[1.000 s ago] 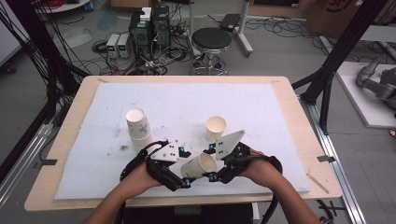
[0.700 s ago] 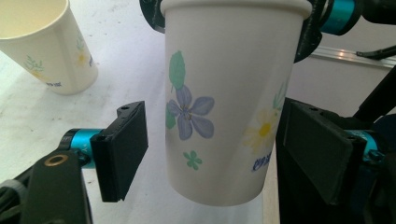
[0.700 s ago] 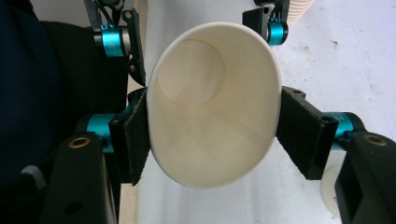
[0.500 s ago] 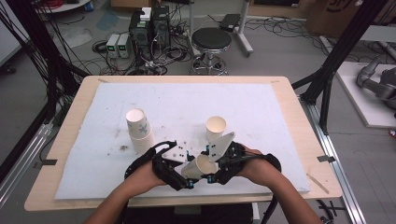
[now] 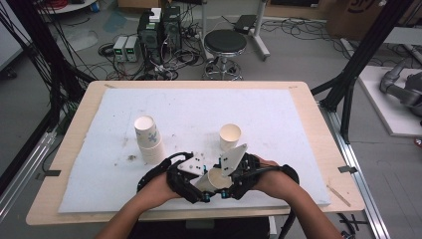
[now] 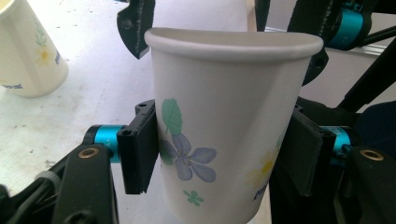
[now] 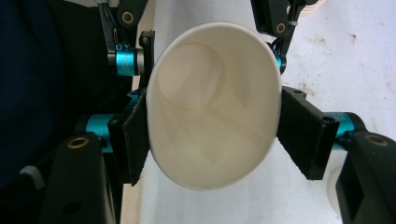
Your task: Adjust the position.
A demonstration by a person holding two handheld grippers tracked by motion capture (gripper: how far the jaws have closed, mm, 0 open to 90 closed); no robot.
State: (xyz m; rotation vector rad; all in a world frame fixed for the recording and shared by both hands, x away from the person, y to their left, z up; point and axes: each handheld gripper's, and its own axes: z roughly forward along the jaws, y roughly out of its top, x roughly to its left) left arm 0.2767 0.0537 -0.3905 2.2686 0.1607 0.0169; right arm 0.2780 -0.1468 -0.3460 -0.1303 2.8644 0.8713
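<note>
So I'm counting cups here: one paper cup (image 5: 217, 180) is sitting between the two grippers near the front edge of the white mat (image 5: 298, 124), one lone cup (image 5: 230, 136) is standing upright just behind them, and a stack of cups (image 5: 149, 139) is standing off to the left. I can't tell how many are nested in that stack.

The left gripper (image 5: 199, 186) has just been closing its jaws and is now pressing both pads on the cup's flowered sides. The right gripper (image 5: 226, 185) is squeezing the rim into an oval. Both hands are coming in low from the bottom edge, tilted toward each other. The held cup's base is hidden from above.
</note>
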